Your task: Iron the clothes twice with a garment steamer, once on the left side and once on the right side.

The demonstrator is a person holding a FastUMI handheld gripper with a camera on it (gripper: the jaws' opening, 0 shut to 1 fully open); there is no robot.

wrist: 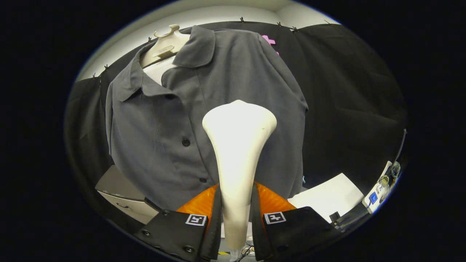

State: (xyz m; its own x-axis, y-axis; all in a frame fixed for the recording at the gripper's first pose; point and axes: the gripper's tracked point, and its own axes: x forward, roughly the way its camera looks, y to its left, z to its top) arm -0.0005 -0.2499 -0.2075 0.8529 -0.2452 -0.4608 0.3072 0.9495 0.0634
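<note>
A grey button-up shirt hangs on a cream mannequin torso, collar open, buttons running down its front. My gripper is shut on the handle of a cream garment steamer, both fingers pressing its narrow neck. The steamer's wide head rises beyond the fingers and faces the shirt's front, right of the button line at mid-chest height. Whether the head touches the cloth cannot be told.
A grey cabinet with a drawer stands low to the left of the shirt. A white tabletop lies to the right, with a power strip and cables at its far end. Black cloth walls surround the mannequin.
</note>
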